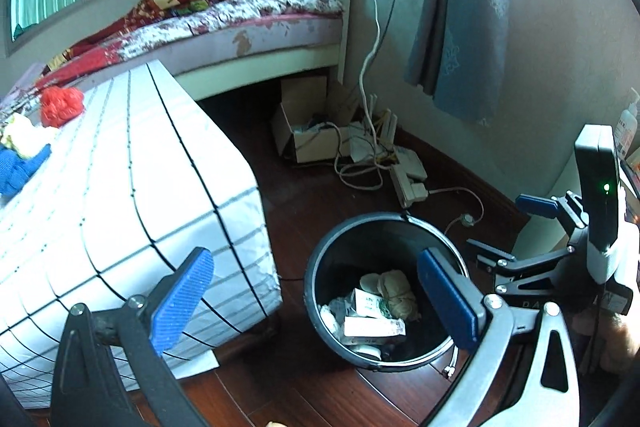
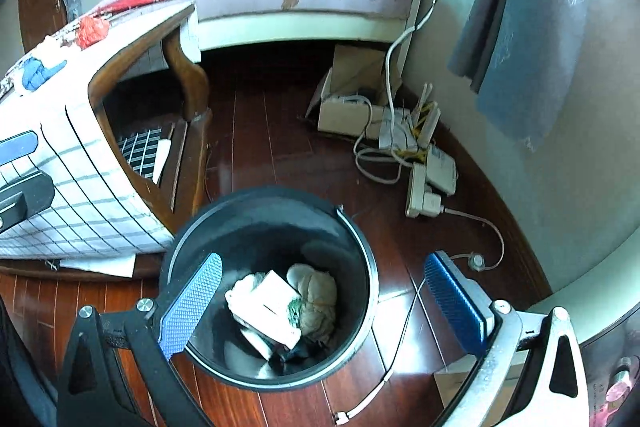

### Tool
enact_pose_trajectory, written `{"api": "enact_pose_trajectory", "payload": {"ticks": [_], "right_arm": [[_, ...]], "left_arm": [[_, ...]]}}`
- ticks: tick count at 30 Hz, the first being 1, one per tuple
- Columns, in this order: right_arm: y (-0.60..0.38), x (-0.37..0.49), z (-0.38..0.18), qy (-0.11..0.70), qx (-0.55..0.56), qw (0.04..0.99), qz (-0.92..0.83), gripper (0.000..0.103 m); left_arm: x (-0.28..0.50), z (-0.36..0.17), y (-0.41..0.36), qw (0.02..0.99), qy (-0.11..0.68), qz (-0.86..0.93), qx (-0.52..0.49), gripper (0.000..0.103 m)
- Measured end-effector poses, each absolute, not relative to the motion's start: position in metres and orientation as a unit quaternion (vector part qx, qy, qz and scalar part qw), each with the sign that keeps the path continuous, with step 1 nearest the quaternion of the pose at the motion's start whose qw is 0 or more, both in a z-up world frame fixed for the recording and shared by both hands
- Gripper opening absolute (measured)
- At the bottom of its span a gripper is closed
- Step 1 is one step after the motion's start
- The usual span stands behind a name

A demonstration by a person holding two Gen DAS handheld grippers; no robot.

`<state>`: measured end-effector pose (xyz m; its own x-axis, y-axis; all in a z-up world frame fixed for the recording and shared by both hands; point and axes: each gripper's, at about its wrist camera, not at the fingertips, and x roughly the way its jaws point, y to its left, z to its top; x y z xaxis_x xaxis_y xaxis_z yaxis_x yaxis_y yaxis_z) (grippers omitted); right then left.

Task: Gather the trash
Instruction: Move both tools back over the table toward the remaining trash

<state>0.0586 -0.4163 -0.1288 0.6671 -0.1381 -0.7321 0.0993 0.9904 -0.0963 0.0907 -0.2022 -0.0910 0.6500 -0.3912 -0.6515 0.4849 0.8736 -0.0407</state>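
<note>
Both grippers hang over the black trash bin [image 2: 276, 227] on the dark wooden floor [image 2: 272, 147], just off the corner of the low table under its checked cloth [image 1: 120, 187]. The left gripper [image 1: 320, 299] has its blue pads spread wide with nothing between them, and the right gripper [image 2: 324, 303] is just as wide and empty. Down in the bin lie a white carton [image 2: 272, 311] and a tied beige bundle [image 2: 316, 295]. A red crumpled bag [image 1: 60, 105] sits near the table's far edge.
</note>
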Motion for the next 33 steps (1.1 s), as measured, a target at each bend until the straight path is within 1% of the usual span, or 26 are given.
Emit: {"api": "enact_pose_trajectory", "payload": {"ticks": [19, 23, 29, 33], "right_arm": [[-0.343, 0.073, -0.083, 0.348, -0.054, 0.936, -0.01, 0.102], [-0.316, 0.081, -0.065, 0.316, -0.06, 0.947, 0.008, 0.102], [-0.276, 0.103, -0.038, 0.272, -0.043, 0.961, 0.038, 0.102], [-0.248, 0.132, -0.024, 0.255, -0.023, 0.964, 0.073, 0.102]], "left_arm": [[0.098, -0.065, -0.131, 0.936, 0.305, -0.167, 0.05, 0.102], [0.105, -0.053, -0.105, 0.945, 0.292, -0.14, 0.048, 0.102], [0.121, -0.033, -0.043, 0.959, 0.269, -0.081, 0.038, 0.102], [0.135, -0.032, -0.005, 0.96, 0.274, -0.04, 0.028, 0.102]]}}
